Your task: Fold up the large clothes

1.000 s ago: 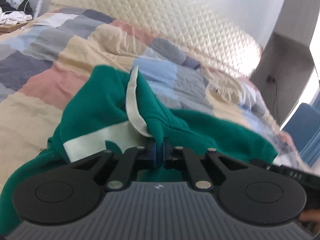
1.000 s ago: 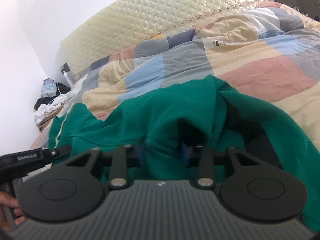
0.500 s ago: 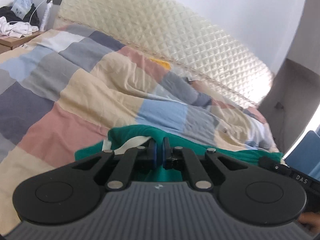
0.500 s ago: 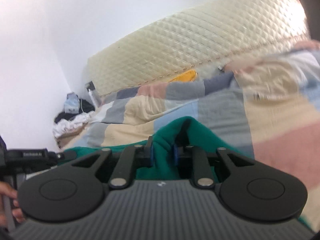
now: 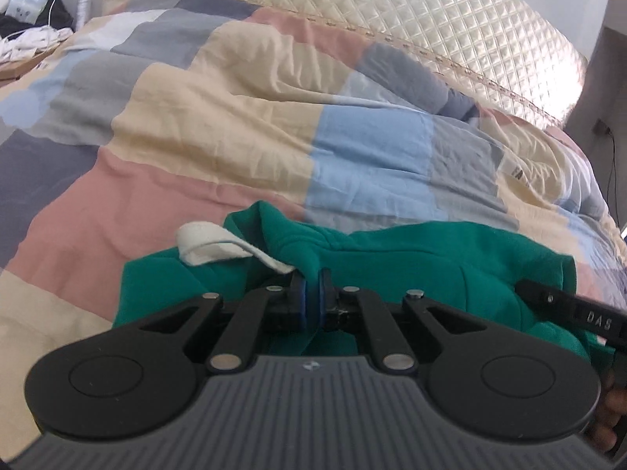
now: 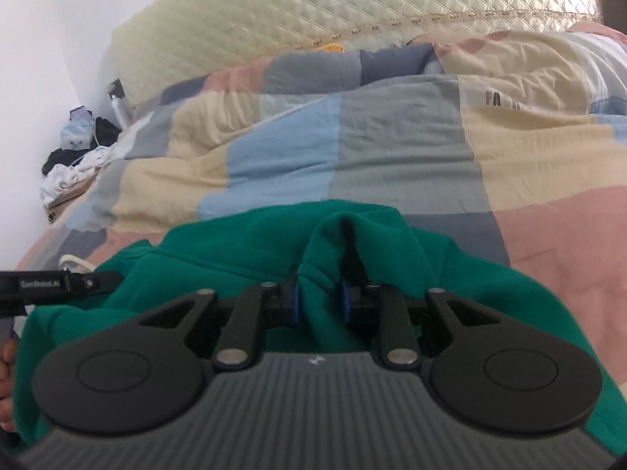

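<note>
A green hooded sweatshirt (image 5: 431,258) with a flat white drawstring (image 5: 211,246) lies on a patchwork quilt (image 5: 235,137). My left gripper (image 5: 311,301) is shut on a pinched fold of its green cloth, just right of the drawstring. In the right wrist view the same green sweatshirt (image 6: 243,250) fills the foreground, and my right gripper (image 6: 319,301) is shut on a thicker bunch of its fabric. Each gripper shows at the edge of the other's view, side by side along the garment's far edge. The cloth below the grippers is hidden by their bodies.
The quilt (image 6: 392,164) covers the bed up to a cream quilted headboard (image 5: 450,27). A bedside table with white clothes and a bottle (image 6: 74,160) stands at the far left. A dark cabinet (image 5: 611,109) stands on the right.
Both grippers have carried the sweatshirt's edge forward across the quilt toward the headboard. The heap of green cloth ahead of them has flattened and now lies low in front of the fingers.
</note>
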`<state>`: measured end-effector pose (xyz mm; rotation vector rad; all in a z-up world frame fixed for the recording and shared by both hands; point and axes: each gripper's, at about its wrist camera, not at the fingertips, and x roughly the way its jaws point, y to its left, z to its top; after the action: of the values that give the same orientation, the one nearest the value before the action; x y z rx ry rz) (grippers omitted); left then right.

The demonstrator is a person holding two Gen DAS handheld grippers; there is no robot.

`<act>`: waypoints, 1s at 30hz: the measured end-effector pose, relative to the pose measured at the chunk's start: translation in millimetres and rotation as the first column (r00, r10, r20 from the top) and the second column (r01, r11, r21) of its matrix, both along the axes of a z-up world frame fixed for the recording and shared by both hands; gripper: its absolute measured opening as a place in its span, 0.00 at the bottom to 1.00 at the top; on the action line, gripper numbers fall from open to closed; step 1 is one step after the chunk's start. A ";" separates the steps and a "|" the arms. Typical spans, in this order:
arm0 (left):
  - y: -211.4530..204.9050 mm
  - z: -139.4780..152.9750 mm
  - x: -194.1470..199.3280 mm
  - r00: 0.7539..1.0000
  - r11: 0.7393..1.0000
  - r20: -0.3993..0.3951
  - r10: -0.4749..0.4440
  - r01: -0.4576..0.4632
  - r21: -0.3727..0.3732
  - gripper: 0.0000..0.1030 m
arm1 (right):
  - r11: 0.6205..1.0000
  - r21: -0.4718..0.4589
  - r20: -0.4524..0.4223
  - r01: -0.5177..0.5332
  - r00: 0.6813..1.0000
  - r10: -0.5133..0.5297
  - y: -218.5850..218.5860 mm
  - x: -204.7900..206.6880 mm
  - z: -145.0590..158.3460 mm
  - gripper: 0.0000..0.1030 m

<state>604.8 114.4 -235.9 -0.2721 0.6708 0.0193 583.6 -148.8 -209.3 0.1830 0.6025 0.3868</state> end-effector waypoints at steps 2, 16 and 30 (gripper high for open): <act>-1.1 6.4 -5.8 1.000 1.000 0.004 -0.024 0.023 0.002 0.10 | 1.000 0.004 0.008 0.000 1.000 0.000 -0.4 -1.9 4.2 0.24; -38.3 43.3 -143.7 0.987 0.994 0.122 -0.103 0.099 0.036 0.52 | 0.996 0.088 0.126 -0.021 0.992 0.010 -28.1 -106.8 61.0 0.52; -76.0 -17.4 -168.3 0.989 0.978 0.000 -0.147 0.145 0.149 0.52 | 0.974 -0.164 0.005 -0.154 0.988 0.157 14.7 -145.0 -2.4 0.48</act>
<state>436.4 38.4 -253.3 -0.0788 0.6731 -0.0721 438.6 -134.1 -211.7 -0.0254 0.6296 0.4875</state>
